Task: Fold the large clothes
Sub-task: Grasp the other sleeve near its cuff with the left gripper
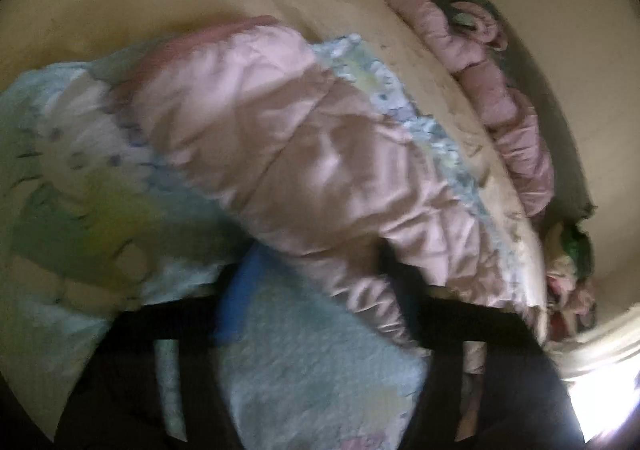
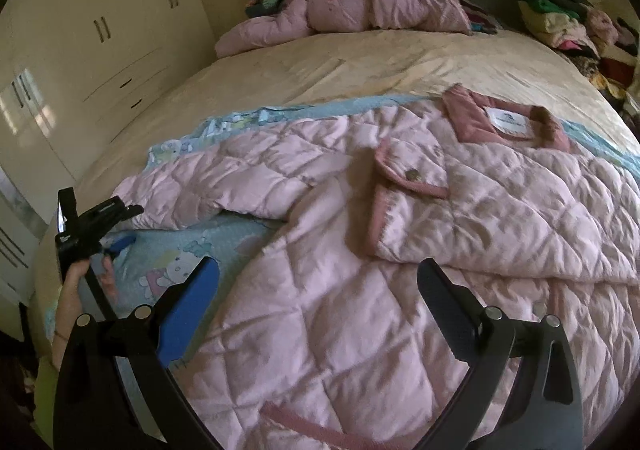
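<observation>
A pink quilted jacket [image 2: 400,234] lies spread on a light blue printed blanket [image 2: 208,246] on the bed, collar far right, one sleeve [image 2: 224,189] stretched left. My right gripper [image 2: 320,282] is open just above the jacket's lower body. My left gripper [image 2: 120,226] is at the sleeve's cuff end, seen at left in the right wrist view. In the blurred left wrist view the left gripper [image 1: 316,278] is open with the sleeve cuff [image 1: 360,290] between its fingers.
The bed has a cream sheet [image 2: 360,61]. Another pink quilted garment [image 2: 352,9] lies by the headboard. A pile of clothes [image 2: 568,25] sits at far right. White wardrobes [image 2: 80,41] stand to the left.
</observation>
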